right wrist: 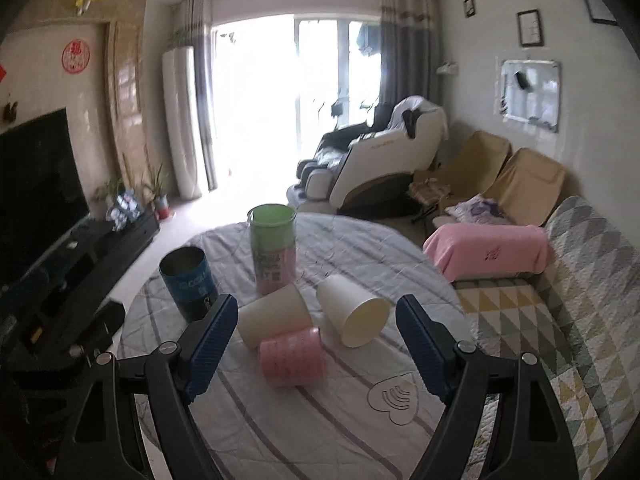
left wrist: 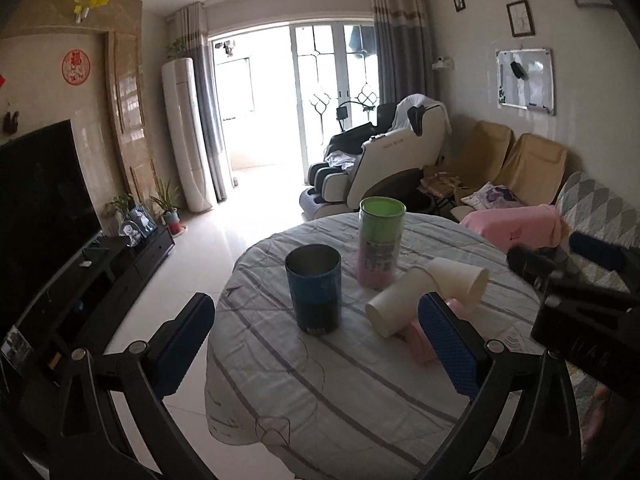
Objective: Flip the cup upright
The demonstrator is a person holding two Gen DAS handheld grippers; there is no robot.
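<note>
Three cups lie on their sides on the round table with the striped cloth (right wrist: 320,420): a pink cup (right wrist: 291,357) nearest, a white paper cup (right wrist: 276,314) to its left, and another white paper cup (right wrist: 354,310) to its right. In the left wrist view the white cups (left wrist: 394,306) (left wrist: 460,280) and part of the pink cup (left wrist: 418,340) show. My right gripper (right wrist: 314,344) is open, its fingers either side of the pink cup, a little short of it. My left gripper (left wrist: 316,344) is open and empty, in front of the blue can.
A blue can (left wrist: 314,288) stands upright, open top up, left of the cups. A tall green and pink canister (left wrist: 380,244) stands behind them. A heart-shaped coaster (right wrist: 394,398) lies on the cloth at right. A sofa (right wrist: 580,280) with a pink cushion (right wrist: 486,250) borders the table's right side.
</note>
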